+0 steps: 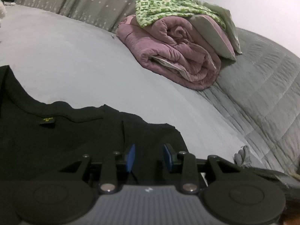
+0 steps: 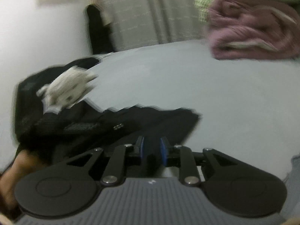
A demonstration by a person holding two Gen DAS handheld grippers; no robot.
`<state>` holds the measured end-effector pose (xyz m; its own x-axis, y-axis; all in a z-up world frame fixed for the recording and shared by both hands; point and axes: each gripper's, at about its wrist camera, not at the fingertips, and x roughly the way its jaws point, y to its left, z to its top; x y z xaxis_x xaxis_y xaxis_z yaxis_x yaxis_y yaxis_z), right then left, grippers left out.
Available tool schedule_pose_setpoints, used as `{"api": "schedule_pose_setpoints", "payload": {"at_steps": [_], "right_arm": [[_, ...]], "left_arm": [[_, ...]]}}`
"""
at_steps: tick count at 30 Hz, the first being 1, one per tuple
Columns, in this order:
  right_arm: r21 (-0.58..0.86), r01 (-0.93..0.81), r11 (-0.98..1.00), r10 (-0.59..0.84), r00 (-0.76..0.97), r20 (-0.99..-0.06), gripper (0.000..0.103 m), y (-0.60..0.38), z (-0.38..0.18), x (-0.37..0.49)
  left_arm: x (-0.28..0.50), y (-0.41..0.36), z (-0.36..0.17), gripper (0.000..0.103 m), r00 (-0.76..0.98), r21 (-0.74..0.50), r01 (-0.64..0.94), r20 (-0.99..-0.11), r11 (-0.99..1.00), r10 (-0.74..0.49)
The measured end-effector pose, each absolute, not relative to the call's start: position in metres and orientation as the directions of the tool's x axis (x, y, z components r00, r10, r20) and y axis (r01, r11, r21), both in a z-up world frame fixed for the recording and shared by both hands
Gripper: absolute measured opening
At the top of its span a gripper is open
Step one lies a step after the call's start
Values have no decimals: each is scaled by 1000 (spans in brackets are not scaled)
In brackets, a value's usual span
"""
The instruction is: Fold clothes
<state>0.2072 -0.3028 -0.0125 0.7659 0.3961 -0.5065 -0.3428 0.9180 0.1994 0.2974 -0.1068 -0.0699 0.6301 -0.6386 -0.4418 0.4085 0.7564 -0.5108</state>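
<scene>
A black T-shirt [image 1: 56,131] lies flat on the pale grey bed sheet [image 1: 84,56], its neck label [image 1: 47,121] facing up. My left gripper [image 1: 149,156] hovers low over the shirt's right shoulder part, blue pads apart, nothing pinched between them. In the blurred right wrist view the same black shirt [image 2: 153,116] stretches across the sheet [image 2: 206,93]. My right gripper [image 2: 152,150] sits at its near edge with a narrow gap between the pads. Dark cloth shows in that gap, and I see no pad pressing on it.
A rolled pink quilt [image 1: 178,56] with a green patterned cloth [image 1: 168,5] on top sits at the back right, beside a grey quilted cover [image 1: 262,93]. Something white and fluffy [image 2: 65,90] rests on a black bulk at left. A bare hand [image 2: 16,168] shows at lower left.
</scene>
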Motion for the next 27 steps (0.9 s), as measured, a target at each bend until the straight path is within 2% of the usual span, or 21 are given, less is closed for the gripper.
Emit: {"api": "schedule_pose_setpoints", "payload": {"at_steps": [4,5,6,10,13,17,25,26,27], "right_arm": [[31,-424,905,369,748,-551,23,-282,-26,178],[-14,-432,902,348,745,-569,13,-280,-32,172],[-58,-439,897,325,742,-587,10,-278,-38,166],[-41,-374,927,283,765,-579,13,-301,-37,154],[-32,-352,935,273,775,-569,21,-302,-28,149],[-17,-378,926,310,783,-539,21,-286,-15,154],[-27,-354,935,274,767,-580,21,-259,-38,168],[-31,-347,937,264,766,-586,21,-256,-42,169],[-18,-322,947,250,769,-588,21,-255,-40,169]], "left_arm": [[298,-109,-71,34,623,-499,416,-453,760,-638],[299,-110,-72,34,621,-500,416,-454,760,-639],[300,-110,-72,34,619,-501,416,-456,759,-640],[301,-112,-72,36,618,-492,421,-460,762,-638],[300,-112,-72,39,618,-486,428,-459,762,-639],[300,-112,-71,40,620,-485,427,-457,763,-638],[298,-115,-68,42,632,-458,428,-465,779,-620],[295,-115,-65,44,644,-442,417,-473,794,-601],[292,-115,-62,51,656,-426,406,-480,809,-582]]}}
